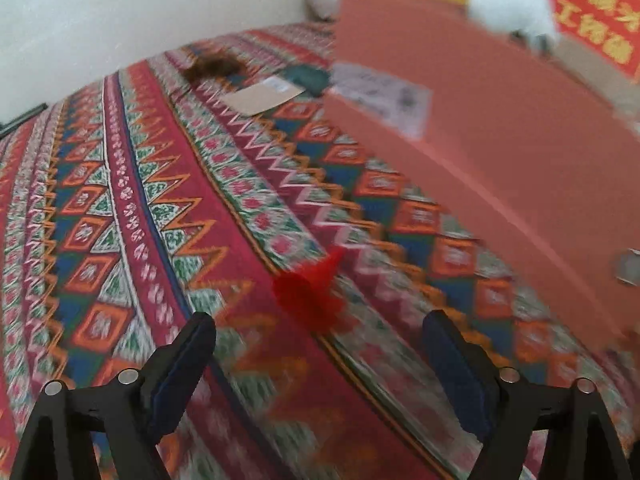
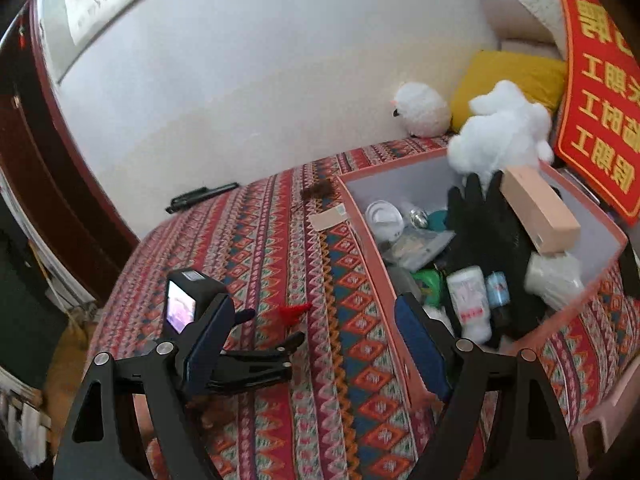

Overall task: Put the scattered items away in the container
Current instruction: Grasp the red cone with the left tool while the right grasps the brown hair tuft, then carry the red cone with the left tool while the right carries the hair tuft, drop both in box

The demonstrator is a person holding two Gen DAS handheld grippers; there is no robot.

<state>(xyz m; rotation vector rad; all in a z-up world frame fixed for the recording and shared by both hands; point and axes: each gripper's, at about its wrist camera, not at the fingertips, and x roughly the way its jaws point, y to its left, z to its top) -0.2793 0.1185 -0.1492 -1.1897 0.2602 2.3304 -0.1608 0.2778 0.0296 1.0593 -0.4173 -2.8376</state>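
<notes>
Left tongs (image 1: 320,344): jaws spread wide, nothing between them, angled down over the patterned bedspread (image 1: 168,208). Left-wrist view is motion-blurred. A small red feathery item (image 1: 310,292) lies on the bedspread just ahead of the gap between the fingers, touching neither.

Right tongs (image 2: 320,344): jaws also apart, empty, held higher and looking across the bed toward the pink container (image 2: 372,240). Its right finger overlaps the container's near wall in the picture; contact cannot be told. The left gripper body (image 2: 224,340) shows just beyond its left finger, low over the bedspread, with the red item just past its tips.

Container: sits on the bed to the right of the red item. It holds a black glove (image 2: 492,224), a tan box (image 2: 540,212), a white bottle (image 2: 470,300), a white plush toy (image 2: 500,128) at the far rim, and other small things.

Outside the container, beside its far left corner: a tan card (image 2: 328,218) and a brown furry clump (image 2: 318,191), both on the bedspread.
</notes>
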